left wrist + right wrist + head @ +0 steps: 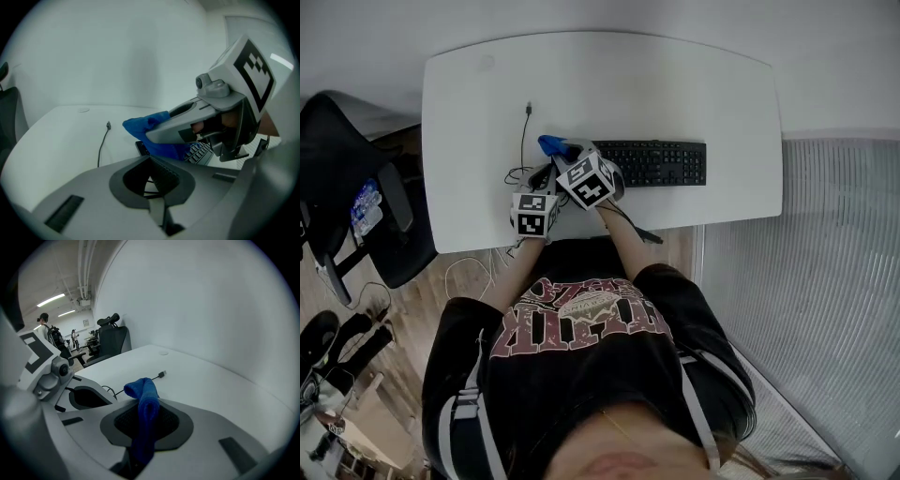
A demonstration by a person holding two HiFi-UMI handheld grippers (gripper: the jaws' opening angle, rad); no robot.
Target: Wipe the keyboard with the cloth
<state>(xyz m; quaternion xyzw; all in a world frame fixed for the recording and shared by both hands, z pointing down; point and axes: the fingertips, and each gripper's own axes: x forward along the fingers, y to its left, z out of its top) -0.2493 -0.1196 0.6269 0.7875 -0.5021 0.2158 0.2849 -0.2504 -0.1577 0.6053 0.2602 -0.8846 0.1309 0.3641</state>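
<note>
Right gripper (139, 437) is clamped on the blue cloth (146, 397), above the white tabletop (609, 84) at the left end of the black keyboard (661, 162). Wiping looks barely begun, since most keys to the right lie uncovered. Left gripper (153, 180), jaws together on nothing, hovers near the front edge. Whether the cloth touches the keys is hidden, and the keyboard's left end is covered too.

The cloth (146, 401) is soft, fuzzy fabric; the table (675, 84) smooth, matt; the keyboard (661, 162) matt plastic.
</note>
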